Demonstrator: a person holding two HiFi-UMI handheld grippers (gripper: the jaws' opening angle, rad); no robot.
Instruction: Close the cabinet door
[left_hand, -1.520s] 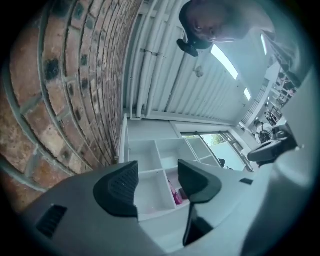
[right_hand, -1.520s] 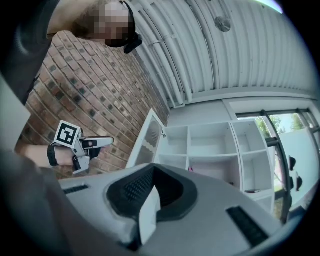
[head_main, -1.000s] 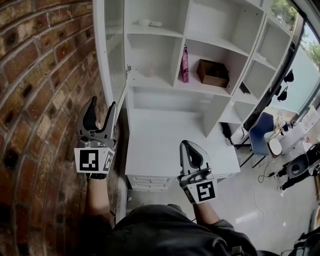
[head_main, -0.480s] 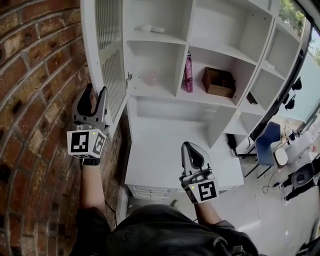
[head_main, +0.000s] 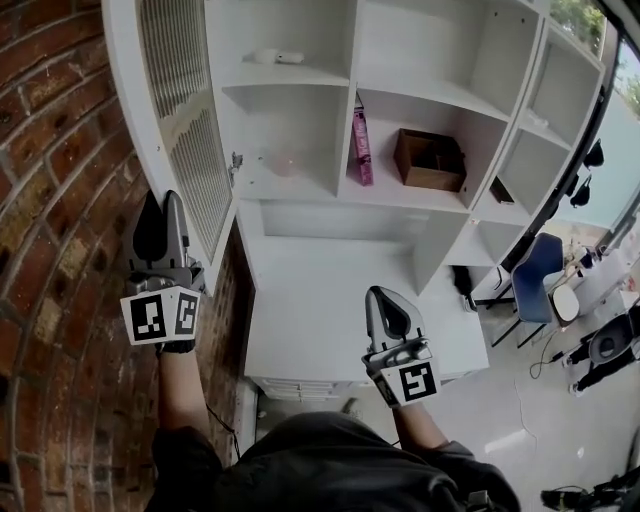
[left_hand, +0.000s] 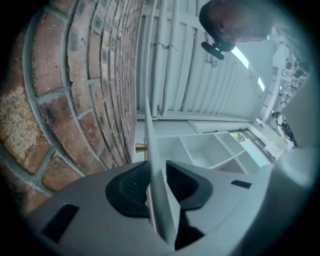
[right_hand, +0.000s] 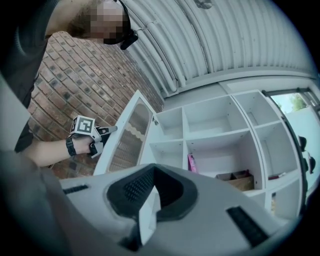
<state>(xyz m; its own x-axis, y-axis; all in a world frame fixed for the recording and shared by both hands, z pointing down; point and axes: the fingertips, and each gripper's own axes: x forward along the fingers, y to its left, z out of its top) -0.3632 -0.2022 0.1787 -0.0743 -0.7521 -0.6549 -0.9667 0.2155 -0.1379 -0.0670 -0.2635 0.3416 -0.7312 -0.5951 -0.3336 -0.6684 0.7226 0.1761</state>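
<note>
Since a second ago the left gripper (head_main: 163, 200) is showing farther up along the near lower edge of the cabinet door (head_main: 185, 150), and its jaws have just been closing. In the left gripper view the left gripper (left_hand: 155, 182) is now nipping the door's thin edge, both pads on it. The right gripper (head_main: 385, 295) is hanging over the white desk (head_main: 320, 250), tips together, carrying nothing. The door is standing wide open at the left of the shelving (head_main: 300, 175), swung back near the brick wall (head_main: 50, 200). We are judging the door a stiff white frame round a ribbed insert, probably light and free-swinging on its hinges. The insert is looking like the weaker part, so the solid frame edge is the place to hold. The painted edge is smooth and narrow and could be sliding out of a pinch. A small brass knob (left_hand: 141, 147) is showing just beyond the jaws, on the wall side. We are expecting an easy sweep to the right, with a gentle finish so it does not slam.
</note>
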